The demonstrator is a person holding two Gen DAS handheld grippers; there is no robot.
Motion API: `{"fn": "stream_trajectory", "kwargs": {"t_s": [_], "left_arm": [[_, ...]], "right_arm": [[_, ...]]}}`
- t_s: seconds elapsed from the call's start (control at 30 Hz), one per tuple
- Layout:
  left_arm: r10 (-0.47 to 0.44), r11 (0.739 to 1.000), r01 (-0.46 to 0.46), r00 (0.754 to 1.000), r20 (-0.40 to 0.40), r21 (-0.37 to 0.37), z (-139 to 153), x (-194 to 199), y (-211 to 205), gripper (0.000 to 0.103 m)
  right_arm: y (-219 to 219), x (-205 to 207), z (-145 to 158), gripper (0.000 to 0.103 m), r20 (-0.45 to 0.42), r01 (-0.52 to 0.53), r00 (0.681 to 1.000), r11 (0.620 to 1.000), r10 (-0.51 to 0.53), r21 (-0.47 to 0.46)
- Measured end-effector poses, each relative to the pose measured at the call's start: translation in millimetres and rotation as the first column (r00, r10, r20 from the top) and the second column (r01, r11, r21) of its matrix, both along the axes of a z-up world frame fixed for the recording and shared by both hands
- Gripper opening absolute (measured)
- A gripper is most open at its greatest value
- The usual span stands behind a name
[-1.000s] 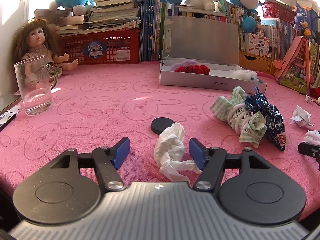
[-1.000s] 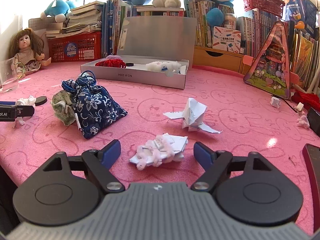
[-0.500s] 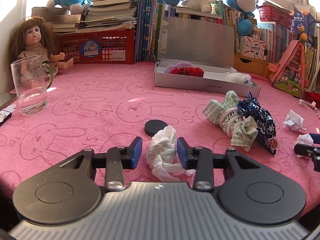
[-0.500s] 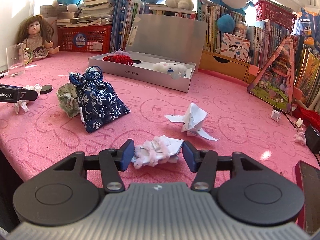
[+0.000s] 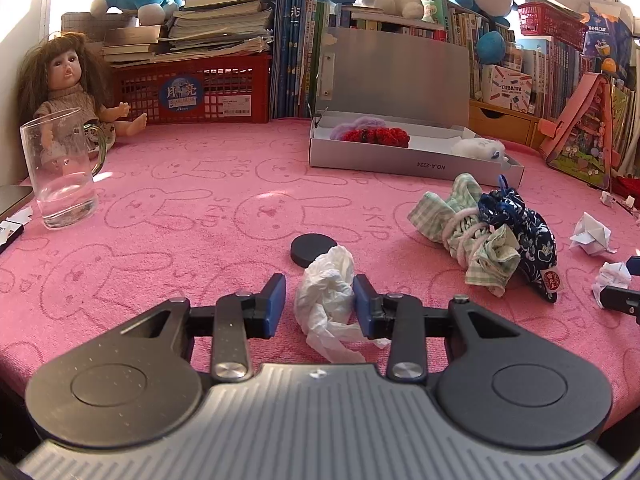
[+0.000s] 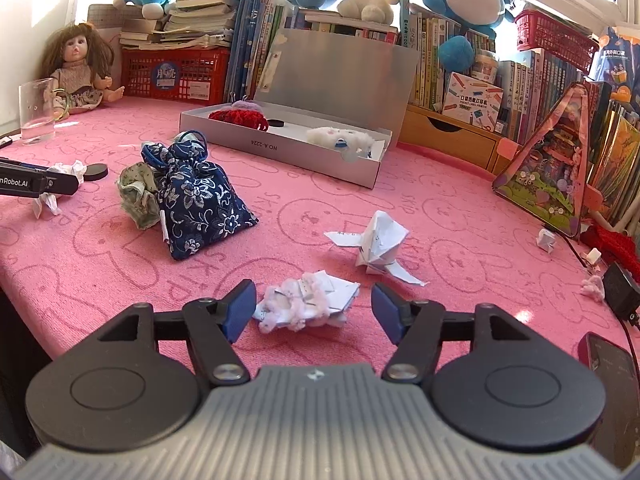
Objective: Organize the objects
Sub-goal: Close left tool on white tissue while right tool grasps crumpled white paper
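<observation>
A crumpled white tissue [image 5: 326, 292] lies on the pink bunny cloth [image 5: 180, 216] between my left gripper's [image 5: 320, 304] blue pads. They stand narrow around it: the right pad touches it, and a sliver of cloth shows at the left pad. In the right wrist view, my right gripper [image 6: 312, 308] is opening over a wad of paper and pink fluff [image 6: 308, 304], which lies loose between the jaws. A grey lidded box [image 6: 288, 156] holding red yarn and a white plush stands open at the back.
A black disc [image 5: 312, 248] lies just beyond the tissue. A checked cloth bundle [image 5: 468, 228] and a blue flowered pouch [image 6: 196, 200] sit mid-table, with a folded paper figure [image 6: 376, 244] to their right. A glass mug [image 5: 60, 176] and a doll [image 5: 72, 84] stand far left. A phone [image 6: 608, 364] lies near right.
The left jaws came in from wide to narrow around the tissue. The right jaws closed in on the paper wad half a second ago and have spread apart again; the wad stays on the cloth.
</observation>
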State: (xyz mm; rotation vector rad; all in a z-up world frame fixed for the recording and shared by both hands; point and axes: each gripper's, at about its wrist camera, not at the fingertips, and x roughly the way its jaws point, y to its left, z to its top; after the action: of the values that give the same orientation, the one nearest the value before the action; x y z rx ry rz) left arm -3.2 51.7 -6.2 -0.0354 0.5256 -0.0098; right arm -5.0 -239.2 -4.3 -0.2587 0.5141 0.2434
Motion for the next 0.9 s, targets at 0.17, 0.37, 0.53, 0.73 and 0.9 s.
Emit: {"fn": "stream_trajectory", "kwargs": {"t_s": [0.17, 0.37, 0.53, 0.73, 0.9], "left_arm": [[-0.003, 1.0, 0.003, 1.0, 0.002, 0.024, -1.2, 0.9, -3.1, 0.043], [-0.015, 1.0, 0.015, 1.0, 0.002, -0.002, 0.0, 0.7, -2.2, 0.042], [-0.03, 1.0, 0.03, 0.999, 0.013, -0.004, 2.9, -0.6, -5.4, 0.038], [-0.041, 0.999, 0.042, 0.999, 0.032, -0.005, 7.3, -2.4, -6.3, 0.038], [-0.034, 0.999, 0.034, 0.999, 0.019, 0.001, 4.2, -1.9, -6.6, 0.038]], "right_arm": [[-1.1, 0.3, -1.3, 0.079, -0.013, -0.028, 1.0, 1.0, 0.028, -0.014], [2.3, -0.8, -1.4, 0.07, -0.025, -0.042, 0.999, 0.999, 0.042, 0.006], [3.4, 0.7, -0.7, 0.065, -0.028, -0.031, 0.999, 0.999, 0.031, 0.015], [2.4, 2.0, 4.0, 0.063, -0.013, -0.018, 1.0, 0.999, 0.018, 0.037], [3.4, 3.3, 3.6, 0.063, -0.01, -0.003, 1.0, 0.999, 0.004, 0.044]]}}
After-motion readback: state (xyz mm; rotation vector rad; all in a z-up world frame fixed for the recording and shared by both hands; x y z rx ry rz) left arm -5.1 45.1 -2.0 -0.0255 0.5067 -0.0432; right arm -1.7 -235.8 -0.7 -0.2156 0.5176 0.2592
